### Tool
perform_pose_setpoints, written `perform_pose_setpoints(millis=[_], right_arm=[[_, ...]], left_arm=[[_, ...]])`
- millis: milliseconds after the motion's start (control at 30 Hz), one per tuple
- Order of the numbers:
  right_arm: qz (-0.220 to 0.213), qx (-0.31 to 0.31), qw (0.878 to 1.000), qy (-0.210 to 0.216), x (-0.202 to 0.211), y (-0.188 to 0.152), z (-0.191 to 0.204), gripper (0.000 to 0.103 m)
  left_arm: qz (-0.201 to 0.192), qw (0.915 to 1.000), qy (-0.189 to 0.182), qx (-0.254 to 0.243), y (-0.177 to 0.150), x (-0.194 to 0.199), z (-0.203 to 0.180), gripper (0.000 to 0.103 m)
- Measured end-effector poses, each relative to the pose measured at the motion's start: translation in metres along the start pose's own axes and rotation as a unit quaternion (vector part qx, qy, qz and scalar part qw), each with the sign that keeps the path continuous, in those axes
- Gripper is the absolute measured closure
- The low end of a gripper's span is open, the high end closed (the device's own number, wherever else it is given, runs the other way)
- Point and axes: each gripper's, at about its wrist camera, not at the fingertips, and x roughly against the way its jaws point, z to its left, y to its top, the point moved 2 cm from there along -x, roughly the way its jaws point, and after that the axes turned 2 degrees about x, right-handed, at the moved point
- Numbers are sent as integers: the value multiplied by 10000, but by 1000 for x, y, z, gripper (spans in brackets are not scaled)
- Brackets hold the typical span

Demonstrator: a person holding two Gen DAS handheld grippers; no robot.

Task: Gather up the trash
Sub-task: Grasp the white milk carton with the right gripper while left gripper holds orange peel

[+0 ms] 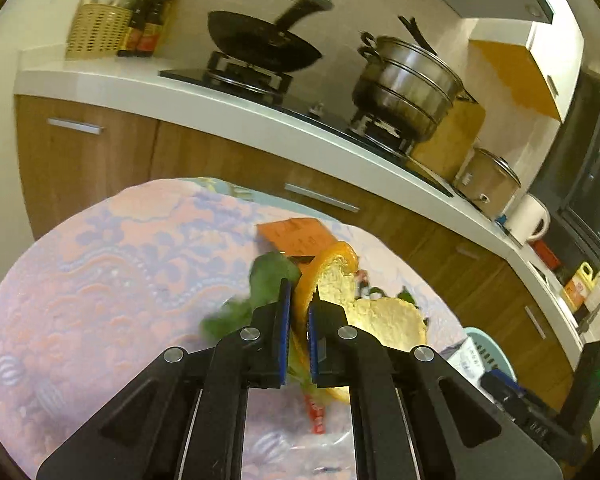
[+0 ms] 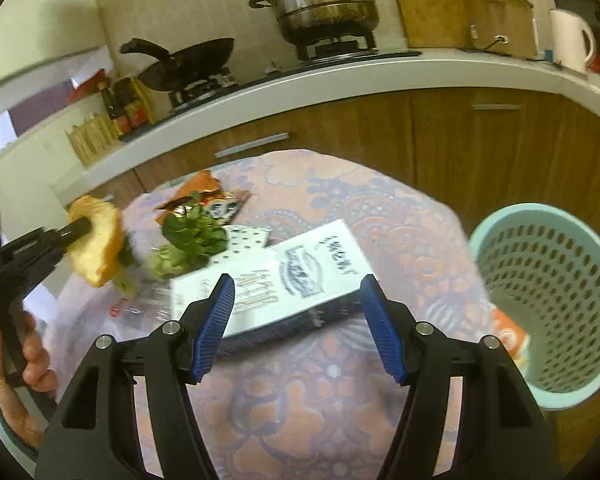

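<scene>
My left gripper (image 1: 299, 294) is shut on an orange peel (image 1: 340, 280) and holds it above the table; the peel also shows in the right wrist view (image 2: 96, 244). Green leaves (image 2: 194, 232) and snack wrappers (image 2: 204, 196) lie on the patterned tablecloth (image 2: 320, 400). My right gripper (image 2: 296, 292) is open, its fingers either side of a white carton (image 2: 276, 276) lying flat on the table. A light teal perforated trash basket (image 2: 556, 292) stands at the right beside the table, with an orange wrapper (image 2: 510, 340) inside.
A kitchen counter (image 1: 220, 108) runs behind the table with a black wok (image 1: 260, 44), a steel steamer pot (image 1: 408, 80), sauce bottles (image 1: 148, 20) and a white kettle (image 2: 572, 40). Wooden cabinets (image 2: 460, 140) stand below it.
</scene>
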Motion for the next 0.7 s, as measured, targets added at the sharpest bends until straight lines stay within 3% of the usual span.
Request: perform_pose_setpoints(millis=[100,233,367,467,600,700], right_arm=[[304,-362,9988,89,1,-3,-15,41],[894,-845,9900,698,-12,-8,-22,41],[1074,-1183,9806,1131,-26,2,-19,41],[1067,-1105,9838,927,-41,21,-7,32],[1159,-904,9869,668,-64,42,12,30],[1354,-683,9883,138,-72,42,29,26]], left_arm=[[-50,10000,50,36,-3,-2,8,97],[-145,9997,-60,211,-5,-5,19,97],[-99,9997,-75,230,-5,-6,26,97],[-60,9996,-113,265,-8,-6,27,95],[-82,9998,-75,159,-9,-5,22,95],[-88,9999,-17,59,-10,-5,20,95]])
